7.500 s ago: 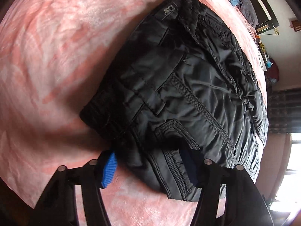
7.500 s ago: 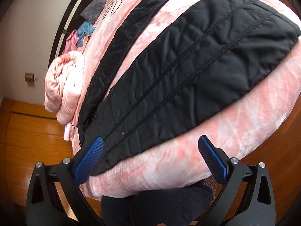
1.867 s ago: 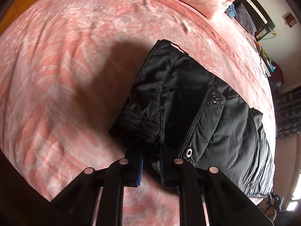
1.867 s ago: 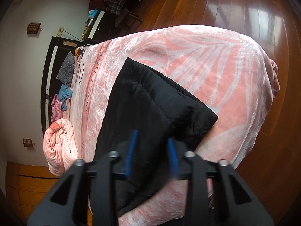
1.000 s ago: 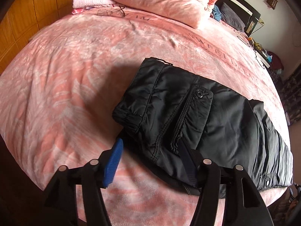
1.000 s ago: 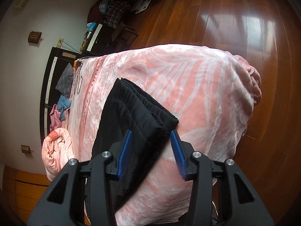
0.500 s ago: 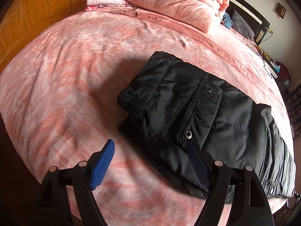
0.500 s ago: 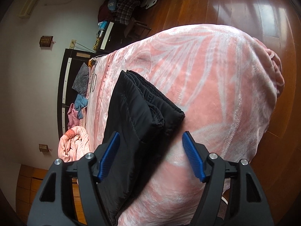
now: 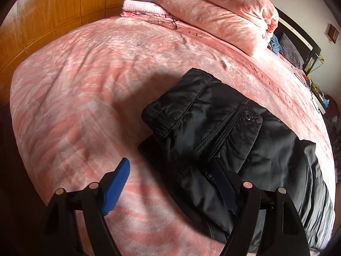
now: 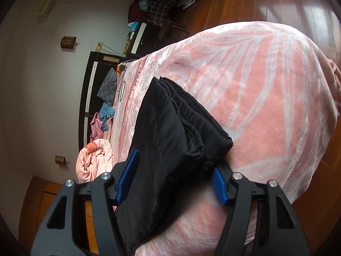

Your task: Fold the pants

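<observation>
The black padded pants (image 9: pixel 223 132) lie folded lengthwise on the pink bedspread (image 9: pixel 85 85), waistband end nearest the left wrist camera, a snap-button flap on top. My left gripper (image 9: pixel 170 183) is open and empty just in front of the waistband end, its right blue pad against the fabric edge. In the right wrist view the stacked leg cuffs of the pants (image 10: pixel 174 140) lie on the bedspread (image 10: pixel 266 96). My right gripper (image 10: pixel 172 179) is open, its jaws wide on either side of the cuff end, holding nothing.
Rolled pink quilt and pillows (image 9: pixel 223 15) sit at the head of the bed, glasses (image 9: pixel 164 21) beside them. A wooden wardrobe (image 9: pixel 53 10) stands at left. Wooden floor (image 10: pixel 277 2) lies beyond the bed edge; a dark headboard with clothes (image 10: pixel 104 98) is in the right wrist view.
Both grippers have opened, let go of the pants and backed off slightly. The pants now rest folded on the bed.
</observation>
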A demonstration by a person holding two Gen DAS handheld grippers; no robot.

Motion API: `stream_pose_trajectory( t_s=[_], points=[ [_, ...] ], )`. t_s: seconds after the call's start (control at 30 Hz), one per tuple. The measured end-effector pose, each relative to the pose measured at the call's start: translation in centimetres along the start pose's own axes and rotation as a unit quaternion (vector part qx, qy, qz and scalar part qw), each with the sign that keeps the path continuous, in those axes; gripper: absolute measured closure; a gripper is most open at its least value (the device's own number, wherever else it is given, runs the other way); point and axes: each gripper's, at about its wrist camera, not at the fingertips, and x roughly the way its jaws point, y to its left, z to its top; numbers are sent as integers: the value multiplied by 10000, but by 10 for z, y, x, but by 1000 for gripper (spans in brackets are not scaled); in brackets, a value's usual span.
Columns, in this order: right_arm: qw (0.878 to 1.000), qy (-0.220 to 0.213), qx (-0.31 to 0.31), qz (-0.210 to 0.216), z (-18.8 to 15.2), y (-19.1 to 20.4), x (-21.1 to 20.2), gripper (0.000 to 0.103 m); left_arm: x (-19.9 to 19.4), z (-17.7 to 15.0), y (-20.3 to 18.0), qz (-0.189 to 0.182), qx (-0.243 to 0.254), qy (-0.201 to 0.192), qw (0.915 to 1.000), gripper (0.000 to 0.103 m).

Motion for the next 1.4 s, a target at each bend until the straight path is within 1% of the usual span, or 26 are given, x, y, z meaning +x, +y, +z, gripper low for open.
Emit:
stream_pose_trajectory(
  t_s=[0.03,0.07,0.1,0.2,0.3,0.47,0.57,0.63,0.73,0.8,0.93,1.0,1.07,1.13,1.17,1.4],
  points=[
    [10000,58,-48,2,0,3,2,61,-1,-1,-1,45,-26,-28,10000,24],
    [9999,73,-106,-29,0,6,2,70,-2,-2,-2,93,-24,-50,9999,24],
    [9998,53,-170,-71,0,10,1,76,-3,-2,-3,164,-18,-91,9998,24],
    [9992,2,-312,-246,1,21,-1,84,-9,-2,-4,178,-112,-227,9995,23],
    [9976,-65,-548,-430,0,42,-4,86,-12,-6,-6,261,-140,-275,9992,19],
    [9921,-164,-1035,-691,-7,87,-8,87,-18,-6,-2,177,-226,-322,9991,19],
    [9878,-220,-1346,-756,-15,116,-13,87,-26,-7,4,126,-275,-412,9987,19],
    [9853,-240,-1515,-754,-19,134,-16,87,-27,-8,7,79,-223,-374,9990,19],
    [9811,-272,-1751,-777,-26,157,-18,87,-28,-11,12,113,-252,-372,9989,19],
    [9793,-296,-1844,-784,-32,169,-19,87,-29,-11,16,121,-345,-373,9986,19],
    [9746,-353,-2022,-897,-45,188,-21,87,-34,-14,12,132,-325,-482,9982,19],
    [9709,-379,-2149,-988,-50,198,-22,87,-41,-17,5,240,-243,-639,9974,19],
    [9648,-430,-2342,-1118,-58,211,-23,87,-47,-21,-3,272,-123,-778,9965,18],
    [9584,-475,-2529,-1233,-67,223,-23,87,-52,-25,-12,344,39,-926,9951,13],
    [9555,-500,-2610,-1281,-71,228,-23,87,-54,-27,-17,378,126,-958,9946,11],
    [9390,-622,-3041,-1477,-96,258,-22,87,-59,-34,-44,420,794,-1128,9896,10]
  ],
)
